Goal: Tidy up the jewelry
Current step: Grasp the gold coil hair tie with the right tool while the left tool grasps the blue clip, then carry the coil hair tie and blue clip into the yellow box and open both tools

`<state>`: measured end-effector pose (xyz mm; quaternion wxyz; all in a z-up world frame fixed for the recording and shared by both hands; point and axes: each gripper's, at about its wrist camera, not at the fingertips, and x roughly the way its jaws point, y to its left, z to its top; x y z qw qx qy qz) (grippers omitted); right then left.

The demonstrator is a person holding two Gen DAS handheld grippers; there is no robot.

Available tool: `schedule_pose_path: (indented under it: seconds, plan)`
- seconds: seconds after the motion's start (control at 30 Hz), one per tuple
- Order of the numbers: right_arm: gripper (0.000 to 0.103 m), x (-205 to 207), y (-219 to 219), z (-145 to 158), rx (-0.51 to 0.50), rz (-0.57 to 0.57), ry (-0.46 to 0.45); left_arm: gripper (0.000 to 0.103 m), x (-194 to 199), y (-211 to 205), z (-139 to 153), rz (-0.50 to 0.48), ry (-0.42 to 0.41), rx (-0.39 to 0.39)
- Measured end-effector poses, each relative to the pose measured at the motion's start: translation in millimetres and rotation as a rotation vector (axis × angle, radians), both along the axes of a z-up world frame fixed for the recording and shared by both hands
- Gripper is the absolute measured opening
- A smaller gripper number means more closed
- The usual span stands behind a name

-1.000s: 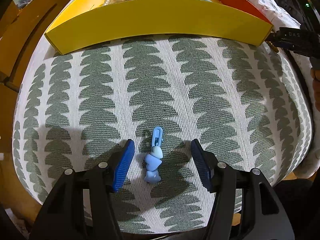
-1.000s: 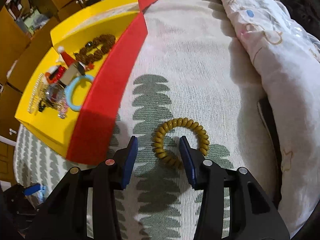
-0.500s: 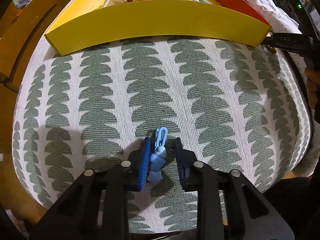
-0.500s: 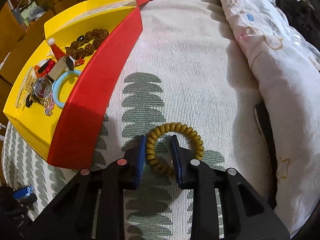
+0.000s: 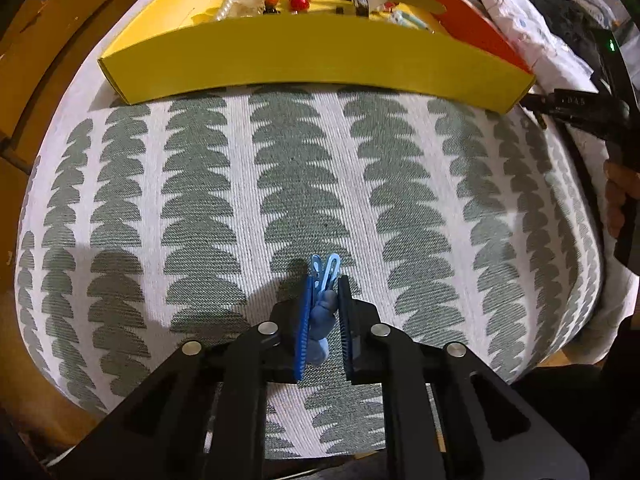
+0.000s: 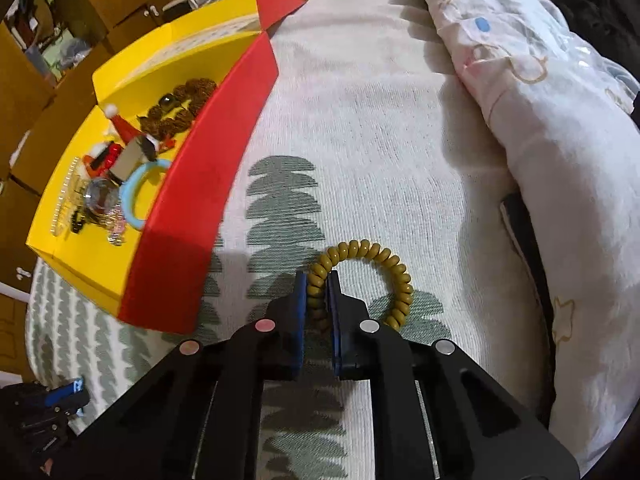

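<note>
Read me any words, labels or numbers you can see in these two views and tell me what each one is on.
"DAS": pale letters on the black body of the right gripper, seen in the left wrist view; faint, so other characters may be lost.
Yellow box and its jewelry: no text readable.
Patterned cloth: only a print, no writing.

Both grippers are matte black plastic, each arm studded with round silver screws. The left gripper [image 5: 323, 312] and right gripper [image 6: 317, 304] carry ribbed blue pads [image 5: 303, 332]. White lettering marks the black body at right.
</note>
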<state>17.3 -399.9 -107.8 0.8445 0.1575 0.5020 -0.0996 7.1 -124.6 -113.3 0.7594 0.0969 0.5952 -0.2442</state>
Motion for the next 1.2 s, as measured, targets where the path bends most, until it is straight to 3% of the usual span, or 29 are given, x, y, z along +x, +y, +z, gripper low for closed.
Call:
schedule_pose_path:
  seconds: [0.33, 0.53, 0.73, 0.97, 1.2]
  plan:
    - [0.011, -16, 3, 49, 0.074, 0.01, -0.148, 0.013, 5, 5, 24, 0.027, -0.009, -0.1]
    - [0.011, -8, 21, 79, 0.098, 0.057, -0.227, 0.013, 40, 24, 68, 0.055, -0.015, -0.2]
    - [0.011, 19, 54, 97, 0.115, 0.137, -0.263, 0.013, 82, 32, 102, 0.121, -0.073, -0.245]
    - [0.011, 60, 87, 96, 0.167, 0.216, -0.261, 0.013, 142, 8, 123, 0.149, -0.083, -0.256]
    - [0.011, 87, 121, 73, 0.162, 0.283, -0.191, 0.013, 194, -14, 108, 0.159, -0.044, -0.225]
